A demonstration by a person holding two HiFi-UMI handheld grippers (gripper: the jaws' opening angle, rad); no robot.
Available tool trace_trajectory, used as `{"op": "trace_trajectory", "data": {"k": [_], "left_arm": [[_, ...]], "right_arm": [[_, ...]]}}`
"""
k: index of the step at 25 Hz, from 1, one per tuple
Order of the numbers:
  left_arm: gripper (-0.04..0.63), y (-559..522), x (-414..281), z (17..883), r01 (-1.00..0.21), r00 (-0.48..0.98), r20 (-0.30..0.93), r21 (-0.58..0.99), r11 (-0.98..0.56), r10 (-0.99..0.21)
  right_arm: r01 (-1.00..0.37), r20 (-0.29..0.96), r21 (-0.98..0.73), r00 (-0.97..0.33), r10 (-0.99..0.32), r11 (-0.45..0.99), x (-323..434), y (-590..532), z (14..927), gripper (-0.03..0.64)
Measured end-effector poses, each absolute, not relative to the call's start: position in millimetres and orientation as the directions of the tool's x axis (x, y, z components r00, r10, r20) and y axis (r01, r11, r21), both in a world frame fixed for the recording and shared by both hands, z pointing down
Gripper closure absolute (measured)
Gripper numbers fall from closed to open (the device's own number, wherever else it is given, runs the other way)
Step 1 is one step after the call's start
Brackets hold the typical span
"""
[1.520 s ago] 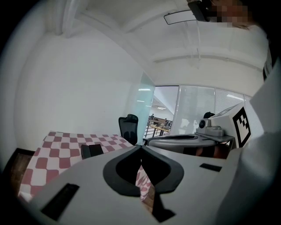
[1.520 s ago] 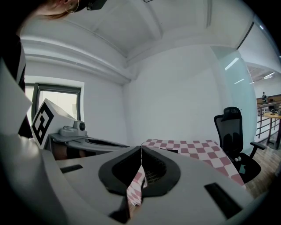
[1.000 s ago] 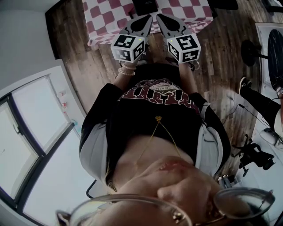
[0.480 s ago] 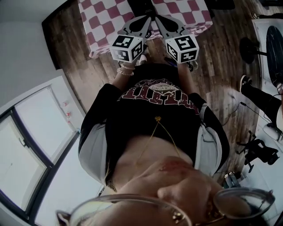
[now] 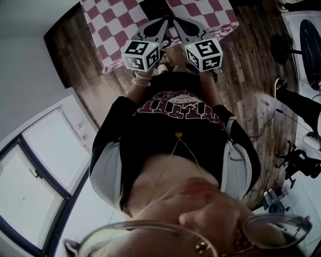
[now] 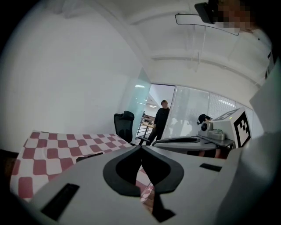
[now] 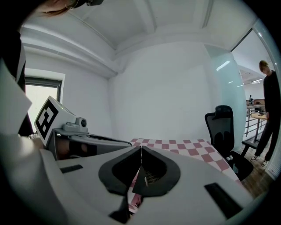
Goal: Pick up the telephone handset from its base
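Observation:
A table under a red-and-white checked cloth (image 5: pixel 118 22) stands ahead of me at the top of the head view. On it lies a dark object (image 5: pixel 154 7), which also shows as a low dark shape (image 6: pixel 90 155) in the left gripper view; I cannot make out a handset or base on it. My left gripper (image 5: pixel 166 21) and right gripper (image 5: pixel 176 22) are held side by side over the table's near edge, short of the dark object. Each has its jaws shut tip to tip with nothing between them (image 6: pixel 141 146) (image 7: pixel 141 147).
A black office chair (image 6: pixel 124 125) (image 7: pixel 224 128) stands beyond the table, and a person (image 6: pixel 160 117) stands farther off by glass walls. Wooden floor (image 5: pixel 85 55) surrounds the table. Dark stands and cables (image 5: pixel 300 165) lie at the right, and a window (image 5: pixel 45 165) is at the left.
Both grippers have moved forward toward the checked table, staying side by side and shut. More of the tabletop now shows in the head view.

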State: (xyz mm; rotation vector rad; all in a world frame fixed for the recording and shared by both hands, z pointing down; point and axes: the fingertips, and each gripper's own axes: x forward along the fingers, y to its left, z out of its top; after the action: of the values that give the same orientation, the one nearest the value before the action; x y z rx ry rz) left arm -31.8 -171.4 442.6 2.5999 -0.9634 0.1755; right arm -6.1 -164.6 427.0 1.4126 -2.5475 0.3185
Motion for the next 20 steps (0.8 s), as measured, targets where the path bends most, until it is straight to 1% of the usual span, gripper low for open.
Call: {"op": "trace_trajectory", "data": {"k": [7, 14, 20], "left_arm": [[0.584, -188, -24, 440, -0.666, 0.745, 0.237, 0.294, -0.685, -0.623], [0.584, -214, -7, 438, -0.704, 0.709, 0.240, 0.294, -0.647, -0.663], [0.584, -232, -1, 446, -0.753, 0.656, 0.265, 0.306, -0.583, -0.707]], "right_arm": [[-0.847, 0.285, -0.090, -0.525, -0.802, 0.523, 6, -179, 424, 0.598], [-0.817, 0.288, -0.094, -0.570, -0.770, 0.569, 23, -207, 423, 0.598], [-0.776, 0.304, -0.109, -0.621, -0.722, 0.621, 33, -229, 428, 0.598]]}}
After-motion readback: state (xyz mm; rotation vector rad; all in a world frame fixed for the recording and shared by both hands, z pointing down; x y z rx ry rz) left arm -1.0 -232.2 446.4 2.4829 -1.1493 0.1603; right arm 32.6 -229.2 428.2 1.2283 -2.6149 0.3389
